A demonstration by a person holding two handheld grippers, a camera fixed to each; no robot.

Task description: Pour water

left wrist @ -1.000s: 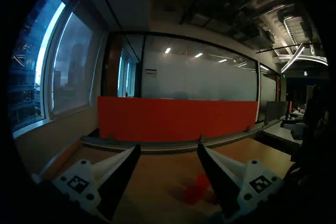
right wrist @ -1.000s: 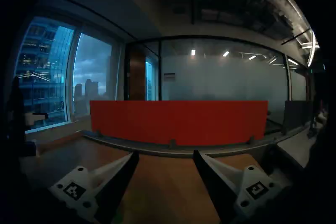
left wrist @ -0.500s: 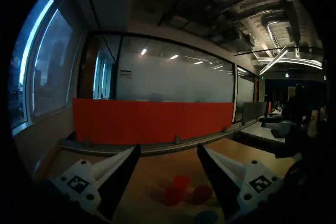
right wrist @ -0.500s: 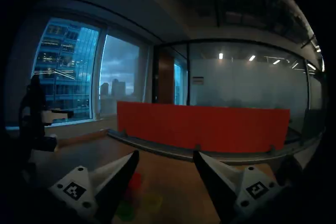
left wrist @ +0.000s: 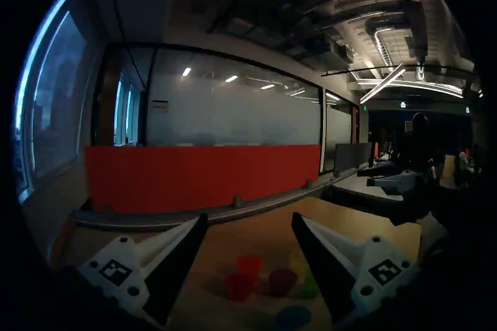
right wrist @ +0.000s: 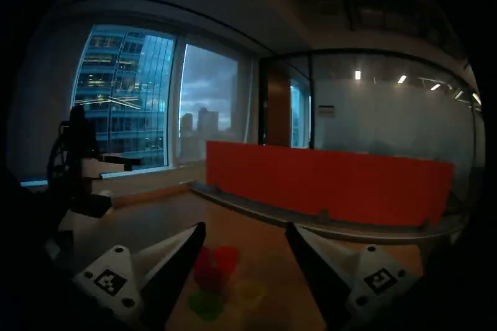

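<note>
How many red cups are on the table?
3 small red plastic cups on the wooden table: back one, front-left one, darker right one. More may be hidden.

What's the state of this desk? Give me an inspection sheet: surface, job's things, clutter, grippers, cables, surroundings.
Surface: wooden desk, dimly lit.
Job's things: cluster of small cups in red, yellow, green and blue, standing on the desk ahead of both grippers.
Clutter: nothing seen.
Grippers: left gripper open, holding nothing; right gripper open, holding nothing.
Cables: nothing seen.
Surroundings: orange-red partition along the desk's far edge, frosted glass wall behind it, windows onto city buildings.
</note>
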